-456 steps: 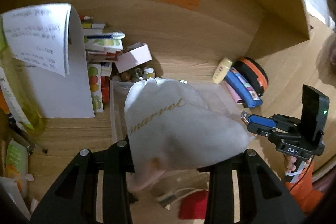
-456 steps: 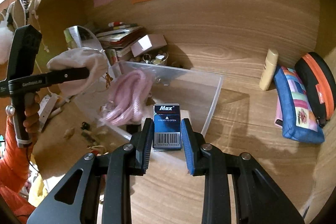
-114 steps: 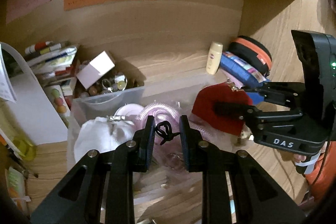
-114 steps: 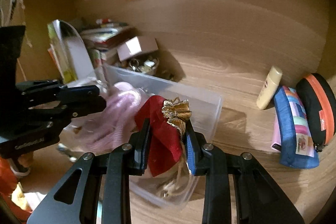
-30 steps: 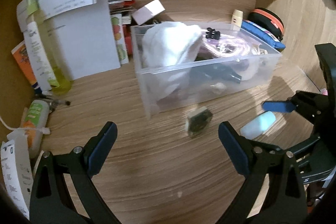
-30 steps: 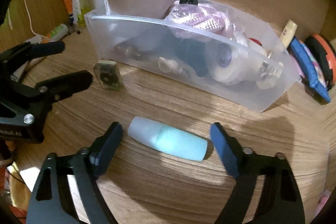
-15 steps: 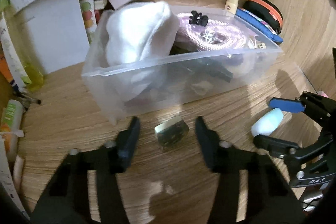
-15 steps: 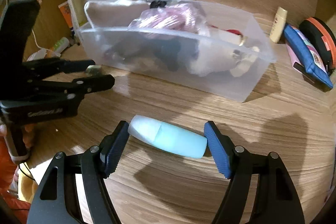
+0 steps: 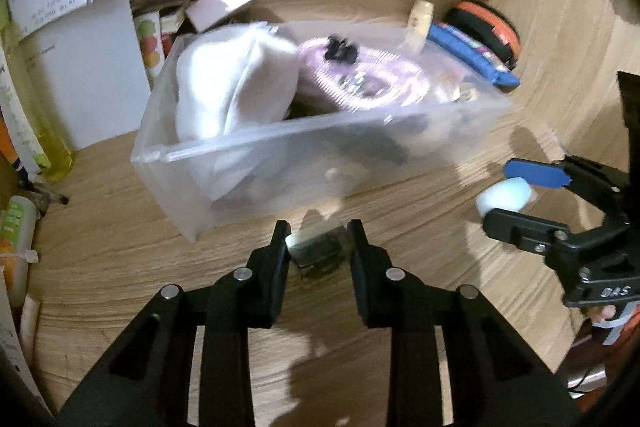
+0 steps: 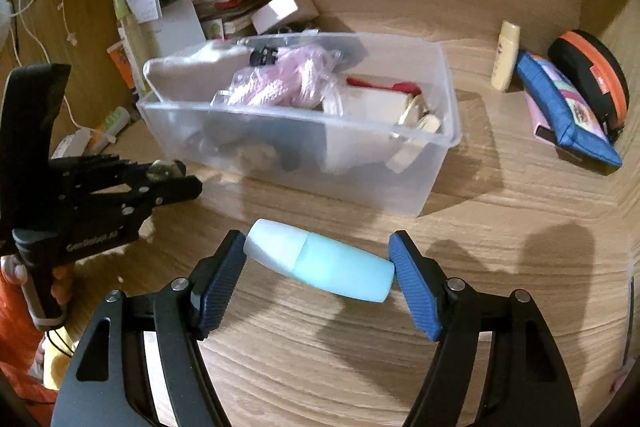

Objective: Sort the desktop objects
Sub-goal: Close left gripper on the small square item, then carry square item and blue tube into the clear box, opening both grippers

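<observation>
A clear plastic bin (image 9: 224,147) (image 10: 436,143) stands mid-desk, filled with a white cloth pouch (image 9: 232,87), a pink coil (image 9: 372,83) and other small items. Just in front of it, my left gripper (image 9: 318,247) (image 10: 176,179) has its jaws closing on a small dark square case (image 9: 316,247) with a shiny edge; both pads touch its sides. My right gripper (image 10: 318,263) (image 9: 508,193) is shut end to end on a pale blue bottle (image 10: 320,265) (image 9: 504,195), held a little above the wood to the right of the bin.
A blue pencil case (image 10: 560,111), a black-and-orange case (image 10: 592,75) and a cream bottle (image 10: 506,55) lie at the back right. Papers (image 9: 72,39), books and a white box (image 9: 220,3) crowd the back left. Tubes (image 9: 16,227) lie at the left edge.
My left jaws went from wide open to closed around the small case. The right gripper lifted slightly with the blue bottle. Both views drew nearer the bin.
</observation>
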A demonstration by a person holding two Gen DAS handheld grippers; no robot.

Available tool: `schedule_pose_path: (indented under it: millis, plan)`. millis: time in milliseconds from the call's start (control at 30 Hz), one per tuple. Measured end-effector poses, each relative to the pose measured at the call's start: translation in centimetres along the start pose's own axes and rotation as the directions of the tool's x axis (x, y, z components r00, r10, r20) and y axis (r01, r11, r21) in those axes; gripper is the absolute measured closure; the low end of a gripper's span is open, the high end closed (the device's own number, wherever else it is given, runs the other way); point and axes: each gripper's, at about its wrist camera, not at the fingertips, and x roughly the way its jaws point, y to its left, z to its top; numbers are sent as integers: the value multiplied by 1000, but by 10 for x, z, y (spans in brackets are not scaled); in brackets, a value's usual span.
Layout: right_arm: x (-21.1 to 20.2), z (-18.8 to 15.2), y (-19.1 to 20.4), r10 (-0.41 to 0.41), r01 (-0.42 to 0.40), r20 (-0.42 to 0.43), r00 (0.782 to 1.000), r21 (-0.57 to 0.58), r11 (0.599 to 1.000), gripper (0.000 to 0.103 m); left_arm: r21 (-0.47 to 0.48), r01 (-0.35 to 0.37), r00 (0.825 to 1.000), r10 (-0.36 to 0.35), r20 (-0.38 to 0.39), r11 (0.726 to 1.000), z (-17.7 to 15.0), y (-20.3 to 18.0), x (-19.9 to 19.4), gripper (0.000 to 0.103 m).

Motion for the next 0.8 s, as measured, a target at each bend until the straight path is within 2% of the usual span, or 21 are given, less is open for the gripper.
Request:
schedule_pose_path:
  millis: [367,533,800]
  plan:
    - [-28,23,-12,-19,19,89,996,2,1000,32,40,64,988,-69,136,997,35,-25,-36,75]
    - [-34,35,-19,-42,43,117,992,-2,999,32,47,55,980,-63,190,997,54,-25,-43,75]
    - [-30,57,-28,-60,61,134,989,-5,998,32,31,34,985,-39,168,999,69,-10,-24,75]
